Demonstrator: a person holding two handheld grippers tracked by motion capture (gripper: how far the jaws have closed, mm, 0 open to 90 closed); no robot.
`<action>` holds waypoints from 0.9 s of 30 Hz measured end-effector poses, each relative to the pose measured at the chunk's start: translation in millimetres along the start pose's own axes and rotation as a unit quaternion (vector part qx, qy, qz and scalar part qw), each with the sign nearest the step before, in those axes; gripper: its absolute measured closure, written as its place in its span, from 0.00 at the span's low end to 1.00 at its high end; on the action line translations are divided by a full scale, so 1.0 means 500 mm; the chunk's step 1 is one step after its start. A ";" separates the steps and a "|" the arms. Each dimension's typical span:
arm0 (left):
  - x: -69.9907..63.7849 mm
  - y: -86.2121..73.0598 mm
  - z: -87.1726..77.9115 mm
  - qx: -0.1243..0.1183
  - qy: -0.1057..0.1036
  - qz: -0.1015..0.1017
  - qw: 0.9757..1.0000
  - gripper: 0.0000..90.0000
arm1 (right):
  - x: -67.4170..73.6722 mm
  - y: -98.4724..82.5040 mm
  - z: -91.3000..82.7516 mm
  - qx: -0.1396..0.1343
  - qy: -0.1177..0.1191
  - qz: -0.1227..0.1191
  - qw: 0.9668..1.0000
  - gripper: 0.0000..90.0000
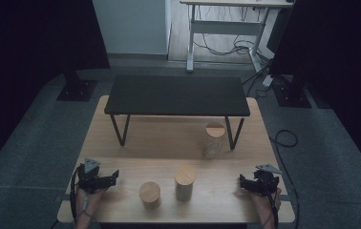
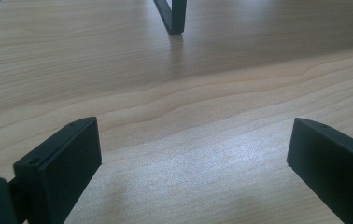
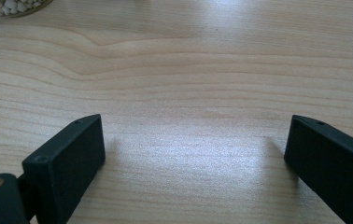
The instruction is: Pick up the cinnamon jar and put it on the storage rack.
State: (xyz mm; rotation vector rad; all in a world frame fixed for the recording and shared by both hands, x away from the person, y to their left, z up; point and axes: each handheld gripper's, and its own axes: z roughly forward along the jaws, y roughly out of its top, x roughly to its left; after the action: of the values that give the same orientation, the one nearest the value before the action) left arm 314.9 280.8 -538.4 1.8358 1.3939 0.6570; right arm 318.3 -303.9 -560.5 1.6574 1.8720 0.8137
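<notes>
Left claw (image 1: 114,175) and right claw (image 1: 242,180) both gape apart, empty, resting on the table (image 1: 121,200) at its near corners. Between them stand a short jar (image 1: 149,194) and a taller jar (image 1: 184,182), untouched.

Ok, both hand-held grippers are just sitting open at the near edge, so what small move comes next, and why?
Probably ease the left hand-held gripper toward the short jar. Its jaws stand open with bare table between them, and that jar is the nearest thing to it. The right hand-held gripper is open too, farther from any jar.
</notes>
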 end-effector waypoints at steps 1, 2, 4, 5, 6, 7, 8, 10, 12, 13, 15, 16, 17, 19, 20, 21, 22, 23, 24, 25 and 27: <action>0.000 0.000 -0.001 -0.002 -0.001 -0.001 1.000 0.03 | 0.000 0.000 0.000 0.000 0.000 0.000 1.000 0.05; 0.000 0.000 -0.002 -0.004 -0.002 -0.002 1.000 0.03 | 0.000 0.000 0.000 0.000 0.000 0.000 1.000 0.05; -0.001 0.001 -0.003 -0.006 -0.003 -0.002 1.000 0.03 | 0.000 0.000 0.000 0.000 0.000 0.000 1.000 0.05; 0.000 0.001 -0.004 -0.006 -0.003 -0.002 1.000 0.03 | 0.000 0.000 0.000 0.000 0.000 0.000 1.000 0.05; 0.000 0.001 -0.004 -0.007 -0.003 -0.002 1.000 0.03 | 0.000 0.000 0.000 0.000 0.000 0.000 1.000 0.05; 0.000 0.001 -0.005 -0.008 -0.004 -0.002 1.000 0.03 | 0.000 0.000 0.000 0.000 0.000 0.000 1.000 0.05; 0.000 0.001 -0.006 -0.008 -0.004 -0.002 1.000 0.03 | 0.000 0.000 0.000 0.000 0.000 0.000 1.000 0.05; -0.001 0.001 -0.007 -0.008 -0.005 -0.001 1.000 0.03 | 0.000 0.000 0.000 0.000 0.000 0.000 1.000 0.05; -0.002 0.002 -0.008 -0.009 -0.006 -0.001 1.000 0.03 | 0.000 0.000 0.000 0.000 0.000 0.000 1.000 0.05; -0.003 0.002 -0.009 -0.010 -0.007 -0.001 1.000 0.03 | 0.000 0.000 0.000 0.000 0.000 0.000 1.000 0.05; -0.005 0.003 -0.011 -0.011 -0.006 0.000 1.000 0.03 | 0.000 0.000 0.000 0.000 0.000 0.000 1.000 0.05; -0.006 0.003 -0.012 -0.012 -0.007 0.001 1.000 0.03 | 0.000 0.000 0.000 0.000 0.000 0.000 1.000 0.05; -0.006 0.004 -0.013 -0.013 -0.007 0.002 1.000 0.03 | 0.000 0.000 0.000 0.000 0.000 0.000 1.000 0.05; -0.007 0.004 -0.015 -0.015 -0.008 0.003 1.000 0.03 | 0.000 0.000 0.000 0.000 0.000 0.000 1.000 0.05; -0.008 0.004 -0.016 -0.015 -0.007 0.004 1.000 0.03 | 0.000 0.000 0.000 0.000 0.000 0.000 1.000 0.05; -0.008 0.005 -0.017 -0.016 -0.007 0.004 1.000 0.03 | 0.000 0.000 0.000 0.000 0.000 0.000 1.000 0.05; -0.008 0.005 -0.018 -0.018 -0.007 0.004 1.000 0.03 | 0.000 0.000 0.000 0.000 0.000 0.000 1.000 0.05; -0.009 0.006 -0.020 -0.019 -0.007 0.004 1.000 0.03 | 0.000 0.000 0.000 0.000 0.000 0.000 1.000 0.05; -0.009 0.006 -0.021 -0.021 -0.007 0.004 1.000 0.03 | 0.000 0.000 0.000 0.000 0.000 0.000 1.000 0.05; -0.009 0.007 -0.022 -0.022 -0.008 0.005 1.000 0.04 | 0.000 0.000 0.000 0.000 0.000 0.000 1.000 0.05; -0.010 0.008 -0.023 -0.024 -0.007 0.005 1.000 0.04 | 0.000 0.000 0.000 0.000 0.000 0.000 1.000 0.05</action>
State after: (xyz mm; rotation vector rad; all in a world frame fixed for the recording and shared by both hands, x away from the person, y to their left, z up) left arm 307.0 278.2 -528.3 1.8074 1.3490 0.6748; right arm 318.2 -304.0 -560.5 1.6571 1.8727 0.8144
